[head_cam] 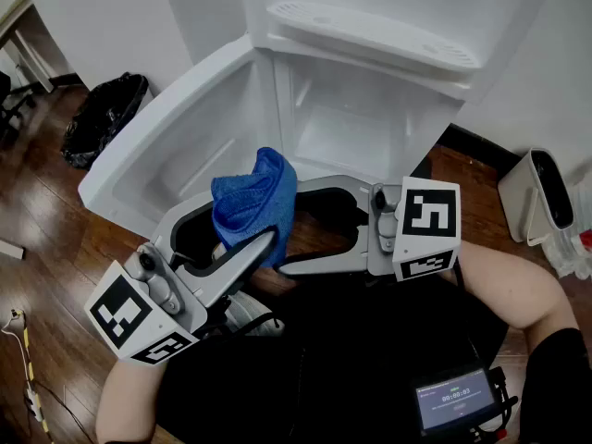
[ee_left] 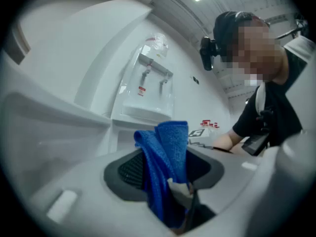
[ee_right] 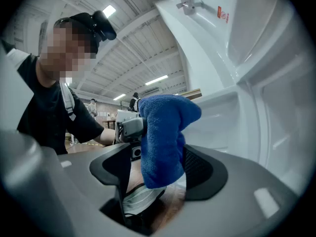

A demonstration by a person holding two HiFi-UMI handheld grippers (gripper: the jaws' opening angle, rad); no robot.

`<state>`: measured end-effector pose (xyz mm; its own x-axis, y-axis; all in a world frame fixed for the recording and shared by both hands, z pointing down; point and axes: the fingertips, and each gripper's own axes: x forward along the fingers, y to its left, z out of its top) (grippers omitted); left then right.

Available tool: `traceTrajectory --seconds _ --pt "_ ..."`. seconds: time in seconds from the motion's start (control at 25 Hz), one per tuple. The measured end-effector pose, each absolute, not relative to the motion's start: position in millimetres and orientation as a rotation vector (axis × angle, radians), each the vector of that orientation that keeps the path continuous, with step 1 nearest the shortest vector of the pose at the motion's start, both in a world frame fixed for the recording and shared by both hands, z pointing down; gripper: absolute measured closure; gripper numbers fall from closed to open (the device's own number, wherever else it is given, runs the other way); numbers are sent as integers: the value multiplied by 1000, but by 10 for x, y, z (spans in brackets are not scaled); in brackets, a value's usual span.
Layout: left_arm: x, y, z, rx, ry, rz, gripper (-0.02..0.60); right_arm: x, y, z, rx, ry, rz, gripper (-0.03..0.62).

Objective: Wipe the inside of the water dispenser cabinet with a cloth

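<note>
Head view shows the two tools meeting nose to nose in front of the open cabinet [head_cam: 361, 128], its door [head_cam: 166, 146] swung wide to the left. The left hand-held gripper [head_cam: 242, 234] is clamped on a blue cloth [head_cam: 254, 197], which stands up from its jaws in a bunched fold. The right hand-held gripper [head_cam: 291, 229] has its jaws spread as wide as they go, one on each side of the same cloth, and from here I don't see either one pressing on it. So the cloth hangs in the air just outside the cabinet and not yet inside it.

It looks to me like a handover, and that is where it could slip. If the left jaws let go before the right ones bite, the cloth falls to the wood floor [head_cam: 55, 211]. The fold is loose and thick, so the right jaws may catch only an outer flap, and the rest would sag or pull free on the first wipe. The two sets of jaws also sit very close, and closing carelessly could knock them together.
</note>
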<state>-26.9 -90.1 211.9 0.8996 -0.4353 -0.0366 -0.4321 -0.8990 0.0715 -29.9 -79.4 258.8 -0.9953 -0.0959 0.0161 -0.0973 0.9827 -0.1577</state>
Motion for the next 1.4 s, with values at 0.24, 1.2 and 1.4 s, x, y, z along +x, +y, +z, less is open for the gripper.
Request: traceTrajectory --seconds 0.24,1.2,1.4 --pt "20 -702 2223 3032 -527 -6 336 -473 -685 2604 125 -3076 79 294" --pt "-368 -803 1805 3172 -752 4 258 72 -1460 2142 497 -3246 1055 439" --pt "-1277 -887 1135 3124 -1387 -126 256 135 -1692 1840 1012 -3053 414 439"
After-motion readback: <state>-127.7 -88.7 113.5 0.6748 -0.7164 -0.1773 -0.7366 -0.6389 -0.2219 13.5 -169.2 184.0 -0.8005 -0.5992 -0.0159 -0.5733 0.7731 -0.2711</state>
